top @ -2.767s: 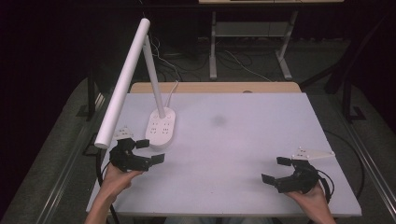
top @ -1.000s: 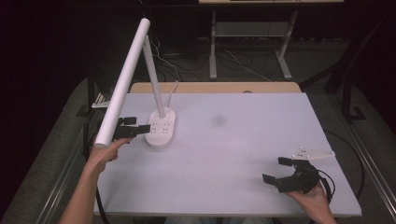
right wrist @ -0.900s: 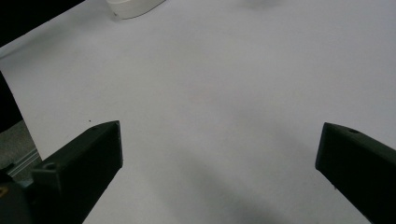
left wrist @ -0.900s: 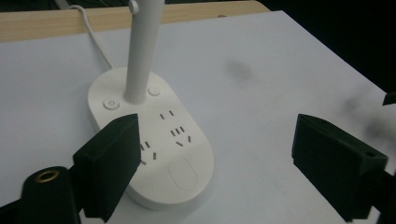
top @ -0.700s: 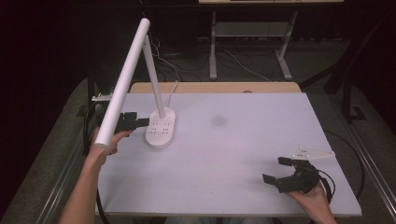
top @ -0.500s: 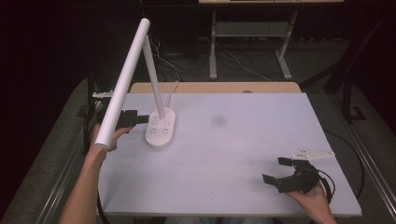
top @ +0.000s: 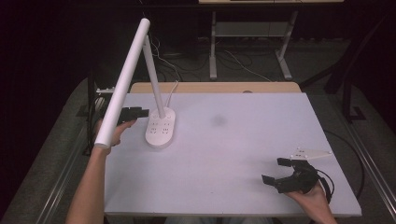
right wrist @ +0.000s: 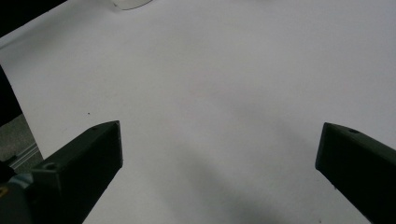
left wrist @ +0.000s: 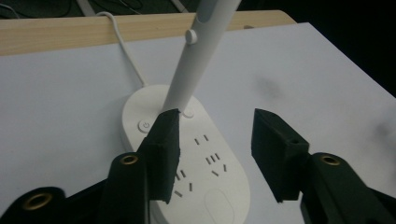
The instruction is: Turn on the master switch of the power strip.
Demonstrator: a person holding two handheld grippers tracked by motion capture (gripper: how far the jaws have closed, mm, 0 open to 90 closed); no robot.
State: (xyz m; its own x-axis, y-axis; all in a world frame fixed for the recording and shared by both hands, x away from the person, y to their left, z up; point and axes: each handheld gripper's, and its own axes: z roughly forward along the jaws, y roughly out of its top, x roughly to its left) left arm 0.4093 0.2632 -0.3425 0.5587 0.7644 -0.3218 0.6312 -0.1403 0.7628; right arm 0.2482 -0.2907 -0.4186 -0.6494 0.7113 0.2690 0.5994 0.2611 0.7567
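While the left gripper (left wrist: 215,140) hung over the near end of the white oval plastic lamp base (left wrist: 187,154), these points held:

Step in hand: the approach to the white desk lamp with its long tubular head (top: 122,79); by my reading the aim was the lower part of the slanted white stem (left wrist: 198,60) or the round power button (left wrist: 145,125).
Left tongs: half open and just been closing, nothing pressed between the pads; the stem's foot stood just beyond the tip of the left-hand jaw, the button a little to the outside of it.
Right tongs: the right gripper (top: 283,173) rested wide open and empty, low over the white table top (top: 243,154), well apart from the lamp.
Lamp's place: directly ahead of and beneath the left tongs, its socket slots between the jaws.
Next move: probably a short push forward to bring the stem between the jaws before any squeeze; a misaligned jaw could nudge the base sideways.
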